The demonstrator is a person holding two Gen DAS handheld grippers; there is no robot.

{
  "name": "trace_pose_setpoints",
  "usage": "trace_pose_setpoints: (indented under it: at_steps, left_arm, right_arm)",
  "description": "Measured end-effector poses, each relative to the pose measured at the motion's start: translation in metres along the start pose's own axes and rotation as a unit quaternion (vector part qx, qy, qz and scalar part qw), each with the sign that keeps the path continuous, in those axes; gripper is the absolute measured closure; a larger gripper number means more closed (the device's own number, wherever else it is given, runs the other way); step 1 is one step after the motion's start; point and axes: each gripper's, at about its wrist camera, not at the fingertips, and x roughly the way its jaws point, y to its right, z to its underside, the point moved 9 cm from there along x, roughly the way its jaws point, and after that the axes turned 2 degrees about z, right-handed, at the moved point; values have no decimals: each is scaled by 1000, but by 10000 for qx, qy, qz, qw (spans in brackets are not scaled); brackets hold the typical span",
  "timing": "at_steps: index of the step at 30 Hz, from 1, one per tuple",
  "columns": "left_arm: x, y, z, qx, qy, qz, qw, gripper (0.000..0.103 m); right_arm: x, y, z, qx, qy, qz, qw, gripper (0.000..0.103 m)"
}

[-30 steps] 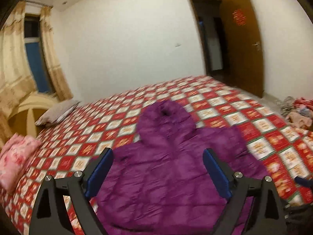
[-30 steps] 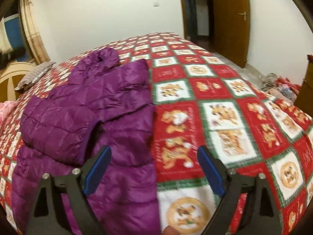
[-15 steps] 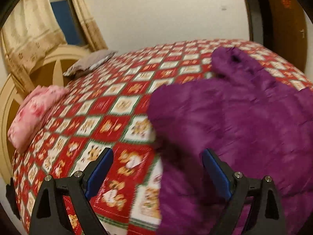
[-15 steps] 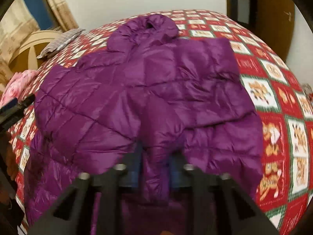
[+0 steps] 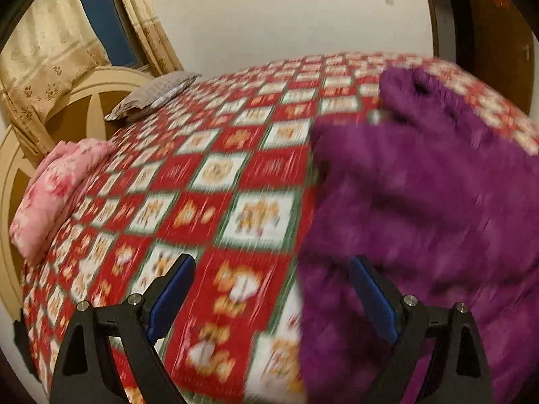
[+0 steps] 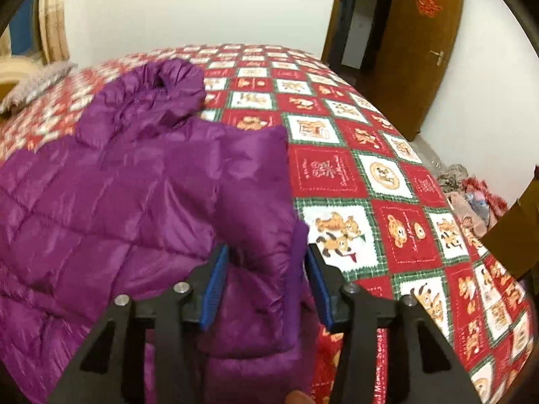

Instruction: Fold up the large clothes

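Note:
A purple hooded puffer jacket [image 6: 141, 181] lies spread on the red checkered bedspread [image 6: 387, 202], hood toward the far wall. My right gripper [image 6: 266, 269] holds a bunched fold of the jacket's right side between its blue pads, jaws partly closed around the thick fabric. In the blurred left wrist view the jacket [image 5: 431, 202] fills the right half. My left gripper [image 5: 269, 289] is open and empty, low over the bedspread [image 5: 215, 202] at the jacket's left edge; its right finger overlaps the fabric.
A pink folded quilt [image 5: 57, 188] and a grey pillow [image 5: 151, 96] lie by the headboard at the left. A brown door [image 6: 421, 43] stands open at the right. A heap of clothes [image 6: 471, 195] lies on the floor beside the bed.
My right gripper closed on the jacket's fabric and has since moved to its right side. My left gripper swung left to the jacket's left edge, staying open.

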Motion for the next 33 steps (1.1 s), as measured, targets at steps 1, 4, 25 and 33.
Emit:
trace_pose_setpoints:
  at_steps: [1, 4, 25, 33]
  left_arm:
    - [-2, 5, -10, -47, 42, 53, 10000, 10]
    - [2, 27, -42, -278, 143, 246, 9992, 10]
    - [102, 26, -14, -470, -411, -813, 9947, 5]
    - [67, 17, -38, -337, -307, -881, 9951, 5]
  right_arm:
    - [-7, 2, -6, 117, 119, 56, 9998, 39]
    - [-28, -11, -19, 288, 554, -154, 9979, 39]
    - [47, -75, 7, 0, 46, -788, 9969, 64]
    - [37, -73, 2, -121, -50, -846, 9963, 65]
